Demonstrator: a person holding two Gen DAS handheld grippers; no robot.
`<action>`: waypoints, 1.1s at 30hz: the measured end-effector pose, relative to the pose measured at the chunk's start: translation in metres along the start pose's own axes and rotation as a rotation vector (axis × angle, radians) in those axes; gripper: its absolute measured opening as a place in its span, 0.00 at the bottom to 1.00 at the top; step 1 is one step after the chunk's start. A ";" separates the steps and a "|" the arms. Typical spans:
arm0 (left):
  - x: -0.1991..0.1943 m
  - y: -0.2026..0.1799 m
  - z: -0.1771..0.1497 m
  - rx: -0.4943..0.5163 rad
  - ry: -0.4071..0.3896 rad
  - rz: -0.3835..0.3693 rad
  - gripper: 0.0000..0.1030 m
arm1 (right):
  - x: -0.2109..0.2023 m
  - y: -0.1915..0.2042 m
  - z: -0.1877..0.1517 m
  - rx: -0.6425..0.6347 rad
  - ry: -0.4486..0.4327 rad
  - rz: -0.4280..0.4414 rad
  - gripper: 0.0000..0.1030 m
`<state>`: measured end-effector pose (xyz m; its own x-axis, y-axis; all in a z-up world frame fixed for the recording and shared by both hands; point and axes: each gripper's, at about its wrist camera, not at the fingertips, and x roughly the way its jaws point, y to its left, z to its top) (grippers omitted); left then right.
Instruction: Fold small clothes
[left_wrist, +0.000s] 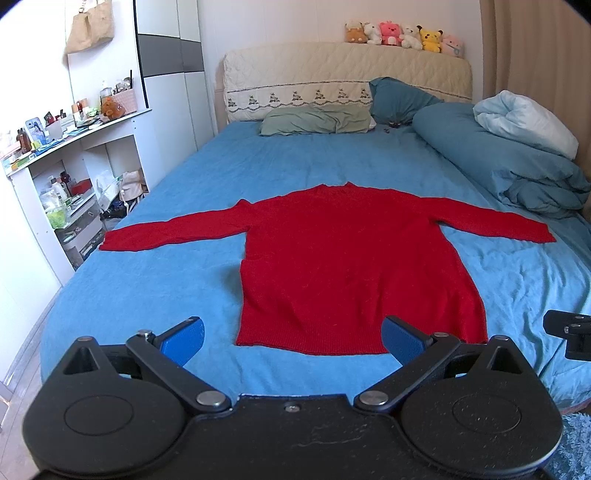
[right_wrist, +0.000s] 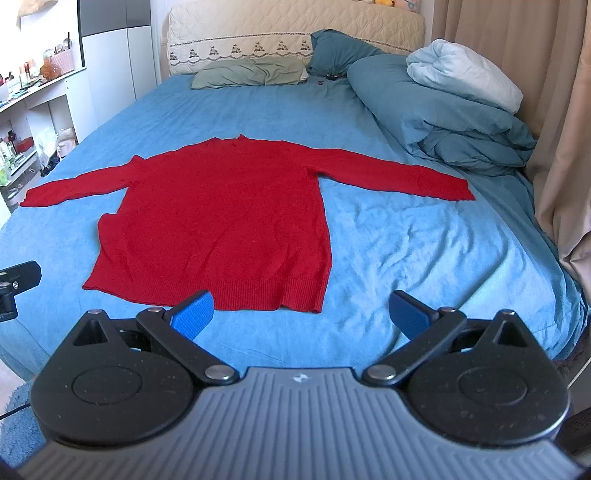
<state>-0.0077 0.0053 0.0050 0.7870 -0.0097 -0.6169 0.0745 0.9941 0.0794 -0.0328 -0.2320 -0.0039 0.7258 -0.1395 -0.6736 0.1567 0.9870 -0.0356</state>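
Note:
A red long-sleeved sweater (left_wrist: 343, 258) lies flat on the blue bed sheet (left_wrist: 147, 288), both sleeves spread out sideways, hem toward me. It also shows in the right wrist view (right_wrist: 221, 218). My left gripper (left_wrist: 293, 339) is open and empty, held above the near bed edge just short of the hem. My right gripper (right_wrist: 301, 314) is open and empty, near the hem's right corner. Part of the right gripper (left_wrist: 570, 338) shows at the right edge of the left wrist view, and part of the left gripper (right_wrist: 16, 284) at the left edge of the right wrist view.
A folded blue duvet (left_wrist: 517, 162) with a white pillow lies along the bed's right side. Pillows (left_wrist: 317, 118) rest at the headboard, with plush toys (left_wrist: 402, 37) on top. Cluttered white shelves (left_wrist: 70, 177) stand left of the bed. A curtain (right_wrist: 554, 129) hangs on the right.

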 end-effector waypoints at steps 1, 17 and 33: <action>0.000 0.000 0.000 -0.001 -0.001 0.000 1.00 | 0.000 0.000 0.000 0.000 0.000 0.001 1.00; -0.001 0.000 0.000 -0.001 -0.001 0.000 1.00 | -0.001 0.001 -0.001 0.001 -0.002 0.001 1.00; -0.003 0.000 0.000 -0.008 -0.005 0.000 1.00 | -0.002 -0.001 0.002 0.000 -0.002 0.003 1.00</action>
<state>-0.0101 0.0052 0.0064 0.7902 -0.0108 -0.6127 0.0700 0.9949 0.0727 -0.0335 -0.2331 -0.0011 0.7277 -0.1363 -0.6723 0.1542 0.9875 -0.0332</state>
